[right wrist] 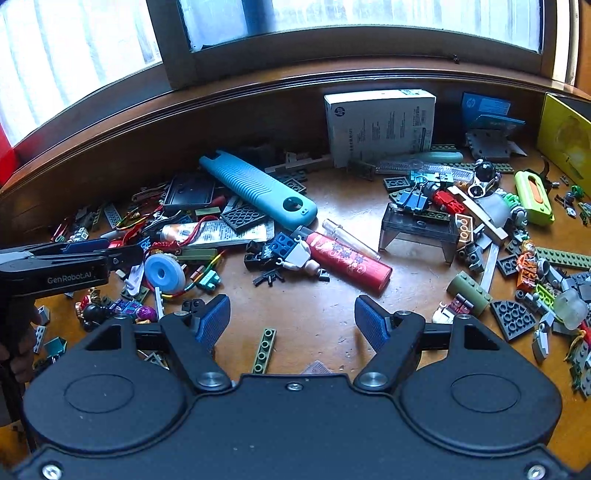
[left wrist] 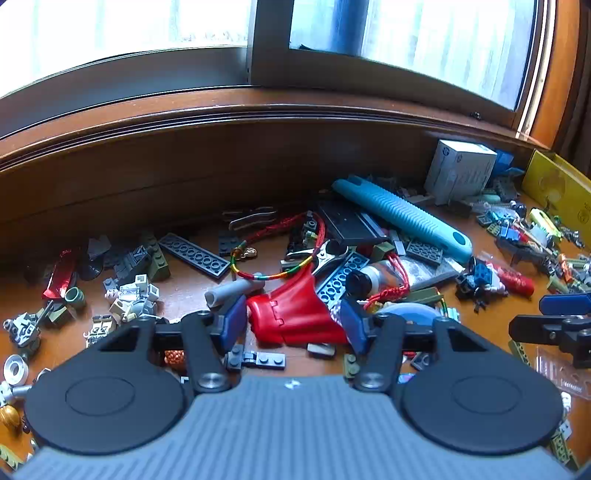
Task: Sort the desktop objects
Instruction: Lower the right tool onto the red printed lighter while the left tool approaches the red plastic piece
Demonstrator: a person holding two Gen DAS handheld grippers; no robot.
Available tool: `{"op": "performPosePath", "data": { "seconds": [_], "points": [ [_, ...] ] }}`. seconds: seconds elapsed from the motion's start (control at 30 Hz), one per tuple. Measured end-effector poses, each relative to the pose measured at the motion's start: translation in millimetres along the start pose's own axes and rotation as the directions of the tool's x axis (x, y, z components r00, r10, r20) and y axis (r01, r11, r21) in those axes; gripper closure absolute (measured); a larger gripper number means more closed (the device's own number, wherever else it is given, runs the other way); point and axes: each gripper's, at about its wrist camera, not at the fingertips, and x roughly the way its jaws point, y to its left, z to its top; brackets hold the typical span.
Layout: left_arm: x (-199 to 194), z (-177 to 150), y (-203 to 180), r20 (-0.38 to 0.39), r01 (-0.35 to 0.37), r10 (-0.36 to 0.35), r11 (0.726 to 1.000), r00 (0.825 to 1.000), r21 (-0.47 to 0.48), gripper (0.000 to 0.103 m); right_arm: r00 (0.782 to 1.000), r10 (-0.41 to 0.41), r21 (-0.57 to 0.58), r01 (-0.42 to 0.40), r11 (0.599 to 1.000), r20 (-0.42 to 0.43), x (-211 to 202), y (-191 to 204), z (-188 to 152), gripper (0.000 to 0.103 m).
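my left claw (left wrist: 293,325) sits wide around a red plastic piece (left wrist: 295,314) low in the clutter, pads either side, whether touching i can't tell. it looks light, stiff and glossy, so likely slippery; i'd pinch across its broad ribbed middle. my right claw (right wrist: 291,321) hangs wide and empty over bare wooden desk (right wrist: 332,295). toy bricks litter everything below a bright window (right wrist: 351,18).
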Motion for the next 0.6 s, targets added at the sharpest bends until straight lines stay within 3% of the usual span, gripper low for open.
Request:
{"op": "performPosePath", "data": {
  "seconds": [0.07, 0.23, 0.3, 0.47, 0.6],
  "points": [
    [-1.6, 0.6, 2.5, 0.005, 0.015, -0.015, 1.000, 1.000, -0.010, 0.055, 1.000, -0.007, 0.000, 0.007, 1.000, 0.002, 0.6, -0.6, 0.9, 0.030],
    [-1.5, -1.4, 7.2, 0.005, -0.006, 0.006, 1.000, 1.000, -0.016, 0.055, 0.999, -0.031, -0.006, 0.031, 0.999, 0.017, 3.2, -4.1, 3.5, 0.030],
    [-0.9, -1.6, 6.7, 0.006, -0.007, 0.007, 1.000, 1.000, -0.007, 0.040, 0.999, -0.044, -0.013, 0.044, 0.999, 0.025, 5.6, -6.6, 5.2, 0.030],
    [4.5, -1.6, 2.4, 0.017, -0.025, 0.025, 1.000, 1.000, 0.010, 0.036, 0.996, -0.081, -0.044, 0.083, 0.996, 0.038, 17.5, -10.9, 10.3, 0.030],
    [7.5, -0.9, 0.4, 0.011, 0.001, -0.002, 1.000, 1.000, 0.027, 0.024, 0.994, -0.102, -0.082, 0.105, 0.991, 0.040, 28.0, -11.8, 11.7, 0.031]
  ]
}}
